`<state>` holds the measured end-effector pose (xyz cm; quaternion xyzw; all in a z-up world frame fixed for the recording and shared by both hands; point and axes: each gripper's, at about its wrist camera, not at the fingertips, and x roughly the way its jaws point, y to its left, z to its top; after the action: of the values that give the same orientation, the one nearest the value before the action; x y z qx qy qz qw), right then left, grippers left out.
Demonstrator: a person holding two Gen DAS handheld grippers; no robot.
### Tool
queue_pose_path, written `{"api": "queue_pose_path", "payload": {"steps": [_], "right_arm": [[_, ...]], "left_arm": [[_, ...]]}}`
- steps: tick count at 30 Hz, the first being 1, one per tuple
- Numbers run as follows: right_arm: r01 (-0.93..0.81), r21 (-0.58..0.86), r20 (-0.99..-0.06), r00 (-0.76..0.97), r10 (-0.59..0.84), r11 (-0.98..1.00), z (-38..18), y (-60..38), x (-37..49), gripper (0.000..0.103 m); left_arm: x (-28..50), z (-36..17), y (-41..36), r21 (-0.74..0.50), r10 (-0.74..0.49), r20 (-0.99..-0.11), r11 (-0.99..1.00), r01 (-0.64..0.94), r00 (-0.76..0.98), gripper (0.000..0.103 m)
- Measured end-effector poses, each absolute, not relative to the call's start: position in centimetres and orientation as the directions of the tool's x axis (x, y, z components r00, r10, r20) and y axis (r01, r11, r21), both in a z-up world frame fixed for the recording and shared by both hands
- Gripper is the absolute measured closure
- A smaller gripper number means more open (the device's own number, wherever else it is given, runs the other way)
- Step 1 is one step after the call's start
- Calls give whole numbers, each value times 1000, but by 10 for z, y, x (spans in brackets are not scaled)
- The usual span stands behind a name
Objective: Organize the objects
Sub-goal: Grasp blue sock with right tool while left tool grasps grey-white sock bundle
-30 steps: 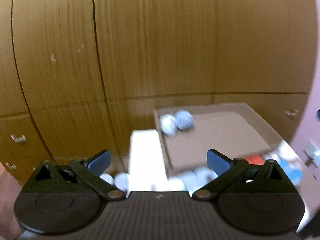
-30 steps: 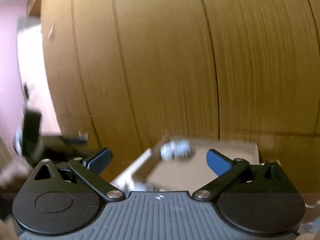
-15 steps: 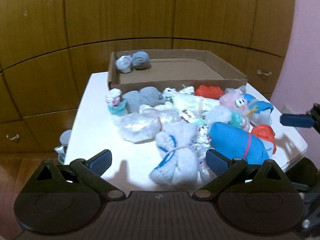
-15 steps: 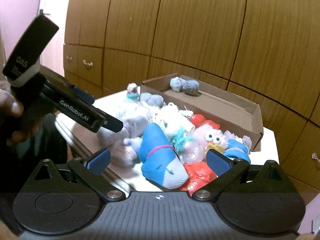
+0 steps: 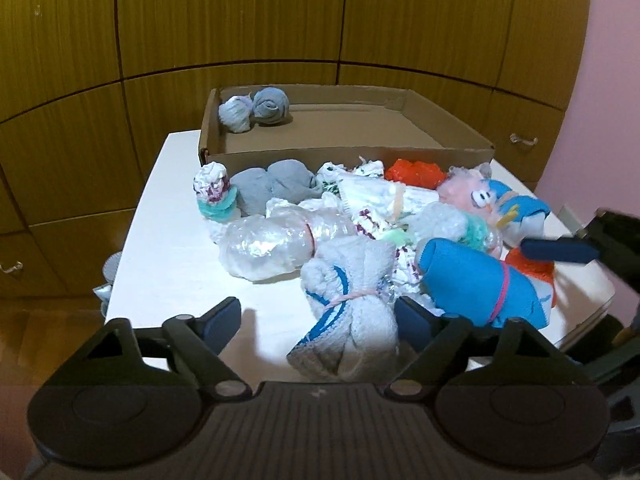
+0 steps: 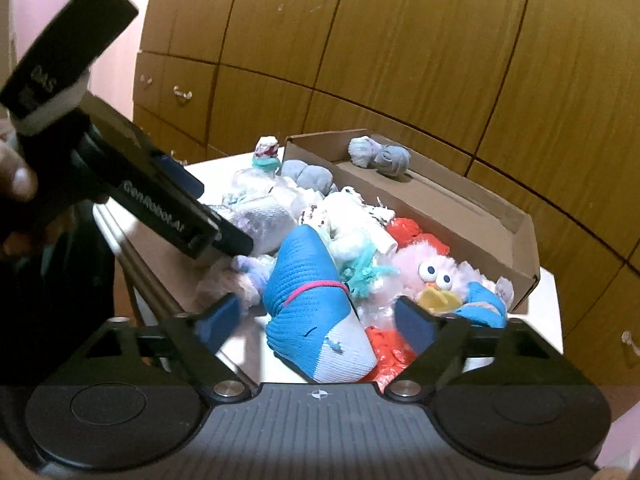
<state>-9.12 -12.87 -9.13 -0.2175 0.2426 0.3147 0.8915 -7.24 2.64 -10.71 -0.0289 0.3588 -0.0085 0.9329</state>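
- Where the white table (image 5: 172, 248) carries the pile, a grey towel bundle (image 5: 352, 312) tied with a pink band lies at the near edge, between the fingers of the left gripper (image 5: 318, 318); the jaws have just been closing but stand apart, the right finger close beside the cloth and the left one clear of it.
- At 3 o'clock of that bundle lies a blue sock roll (image 6: 316, 304) with a pink band, between the fingers of the right gripper (image 6: 316, 322), whose jaws have likewise just been closing and stand apart; neither pad visibly presses it.
- Around these two, the heap crowds in: a clear plastic roll (image 5: 276, 240) at 11 o'clock of the towel bundle, a grey sock pair (image 5: 276, 188) behind it, and a small white-and-teal roll (image 5: 214, 196) at the heap's 9 o'clock edge.
- A pink fluffy toy with eyes and a yellow beak (image 6: 428, 276) sits at 2 o'clock of the blue roll, with red plastic (image 6: 384, 350) under and beside the right finger.
- At 12 o'clock, behind the heap, an open cardboard box (image 5: 348, 154) stands on the table with two grey balled socks (image 5: 256, 110) in its far left corner.
- Wooden cabinet doors (image 5: 240, 20) fill the background.
- In the right wrist view, a hand (image 6: 16, 184) holds the left gripper's body at 10 o'clock.
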Motion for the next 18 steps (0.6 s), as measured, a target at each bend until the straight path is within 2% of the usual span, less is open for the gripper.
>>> {"api": "queue_pose_path", "payload": {"steps": [5, 8, 12, 13, 18], "right_arm": [[-672, -229, -595, 669, 445, 704, -100, -129, -86, 28], [-678, -221, -599, 662, 451, 701, -101, -129, -85, 30], [-680, -218, -604, 657, 451, 700, -104, -127, -82, 39], [-680, -216, -604, 657, 451, 701, -105, -127, -81, 40], [-687, -222, -600, 656, 459, 692, -108, -125, -82, 44]], "left_arm": [[-74, -108, 23, -66, -53, -667, 998, 13, 743, 25], [-72, -110, 23, -75, -58, -672, 997, 10, 738, 29], [-72, -111, 23, -72, -66, -681, 997, 22, 730, 44], [-72, -112, 23, -74, -65, -683, 997, 20, 727, 49], [-74, -111, 23, -80, -81, -673, 996, 37, 735, 64]]}}
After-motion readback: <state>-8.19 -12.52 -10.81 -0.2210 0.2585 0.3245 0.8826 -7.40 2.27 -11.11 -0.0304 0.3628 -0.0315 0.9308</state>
